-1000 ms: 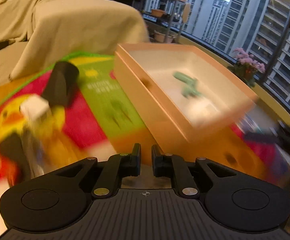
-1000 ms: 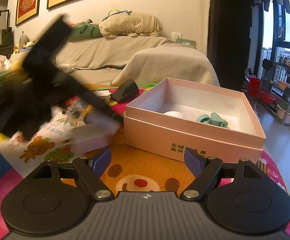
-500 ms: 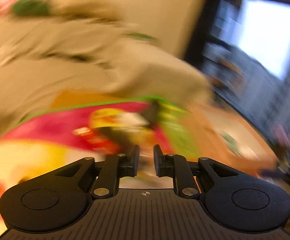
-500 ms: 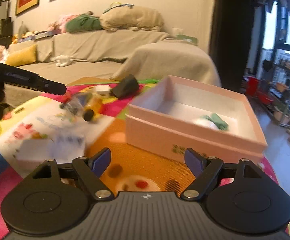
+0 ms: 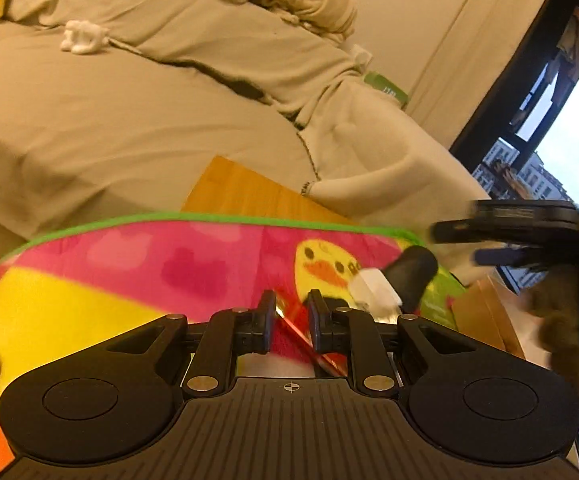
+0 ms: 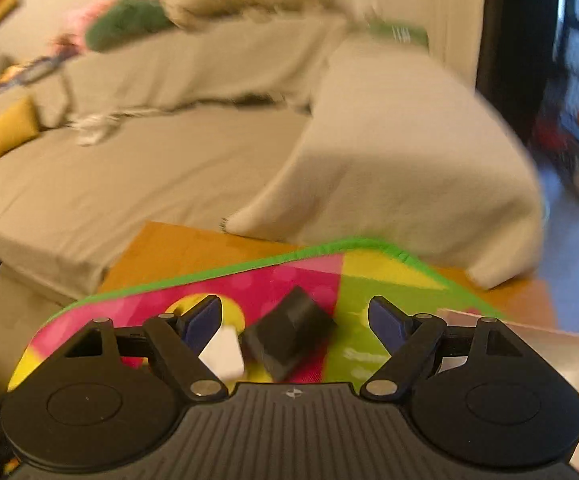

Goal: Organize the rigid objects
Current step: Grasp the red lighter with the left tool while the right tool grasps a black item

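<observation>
Two views are giving the same answer about which claw is better placed. From the left wrist, the left claw (image 5: 291,308) is sitting nearly closed, its fingers leaving only a narrow slot, and a thin red-and-foil strip (image 5: 309,338) is showing through that slot; whether the strip is actually being pinched I cannot tell. The black wedge-shaped object (image 5: 411,276) is lying ahead and off to the right of this claw, on the colourful play mat (image 5: 149,264), with the small white block (image 5: 373,292) touching its near-left side; the right claw (image 5: 501,256) is hanging blurred just beyond it.

From the right wrist, the right claw (image 6: 295,324) is standing wide open and gripping nothing; the black wedge-shaped object (image 6: 289,332) is lying directly between its fingers, tilted, its long axis seeming to run from near-left to far-right, though blur is softening this. The small white block (image 6: 221,354) is resting against it by the left finger; a corner of the pink box (image 6: 529,340) is showing to the right. By my judgement the right claw is nearer and already aligned.
</observation>
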A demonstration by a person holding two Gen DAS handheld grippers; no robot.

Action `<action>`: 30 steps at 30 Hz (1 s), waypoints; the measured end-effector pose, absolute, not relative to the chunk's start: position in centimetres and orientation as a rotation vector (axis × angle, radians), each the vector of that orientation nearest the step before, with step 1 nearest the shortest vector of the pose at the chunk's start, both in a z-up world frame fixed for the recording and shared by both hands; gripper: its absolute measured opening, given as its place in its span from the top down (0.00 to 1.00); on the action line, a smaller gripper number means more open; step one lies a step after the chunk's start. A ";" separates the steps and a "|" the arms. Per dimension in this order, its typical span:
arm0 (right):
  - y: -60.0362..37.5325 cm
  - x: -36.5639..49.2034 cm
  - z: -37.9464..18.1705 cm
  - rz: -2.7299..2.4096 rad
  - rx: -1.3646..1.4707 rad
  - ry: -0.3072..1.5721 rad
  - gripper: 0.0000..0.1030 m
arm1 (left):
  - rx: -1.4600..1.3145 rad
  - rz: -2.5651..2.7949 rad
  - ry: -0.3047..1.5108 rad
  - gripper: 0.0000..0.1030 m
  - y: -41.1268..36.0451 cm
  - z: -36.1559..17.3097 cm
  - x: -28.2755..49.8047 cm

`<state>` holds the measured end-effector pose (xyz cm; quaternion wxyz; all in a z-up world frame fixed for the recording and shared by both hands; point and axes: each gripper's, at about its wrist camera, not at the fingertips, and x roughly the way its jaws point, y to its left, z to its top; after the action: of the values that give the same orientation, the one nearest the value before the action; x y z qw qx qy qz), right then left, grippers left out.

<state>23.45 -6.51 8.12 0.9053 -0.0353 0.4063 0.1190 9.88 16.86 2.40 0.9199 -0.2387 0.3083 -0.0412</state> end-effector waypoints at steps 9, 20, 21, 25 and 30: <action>-2.8 29.8 2.1 0.147 -0.081 1.008 0.33 | -0.574 -0.167 0.657 0.80 17.9 -0.7 12.3; -2.0 22.0 2.6 0.387 -0.260 1.030 0.50 | -0.570 -0.387 0.717 0.80 16.3 -1.2 7.5; -2.4 20.9 2.7 0.407 -0.264 1.032 0.51 | -0.555 -0.404 0.724 0.80 15.8 -1.2 6.7; -2.6 15.5 2.7 0.476 -0.369 1.026 0.62 | -0.506 -0.437 0.742 0.79 13.8 -0.9 3.4; -3.6 9.0 3.7 0.536 -0.468 0.990 0.65 | -0.499 -0.431 0.760 0.78 12.3 -0.6 0.9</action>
<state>9.04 -3.57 3.72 0.8199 -0.2200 0.4650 0.2515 0.85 12.33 -0.59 0.8761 -0.2389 0.3644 -0.2066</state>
